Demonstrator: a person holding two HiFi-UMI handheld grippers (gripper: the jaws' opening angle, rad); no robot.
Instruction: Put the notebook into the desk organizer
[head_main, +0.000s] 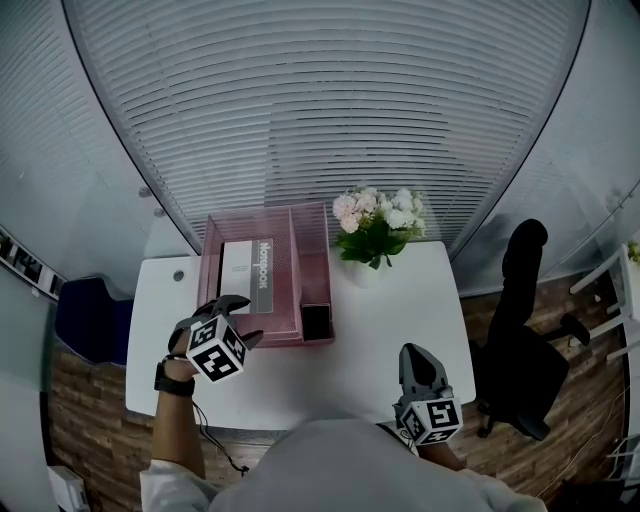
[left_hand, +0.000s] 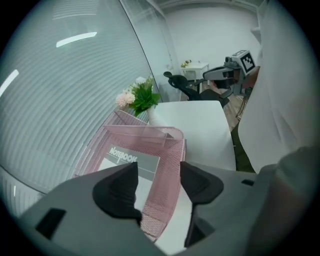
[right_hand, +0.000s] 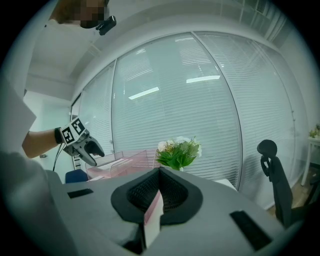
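Since the notebook (head_main: 248, 272) lies flat inside the desk organizer (head_main: 268, 208), our left gripper (head_main: 245, 320) hovers slack-jawed and empty at its near edge, while our right gripper (head_main: 418, 355) idles clenched, near right.

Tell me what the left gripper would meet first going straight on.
Most likely the mesh wall of the pink desk organizer, seen between the open jaws of the left gripper; depth is unclear.

An office: white desk (head_main: 390, 330), black swivel chair (head_main: 520, 330), blinds (head_main: 330, 110) behind glass walls.
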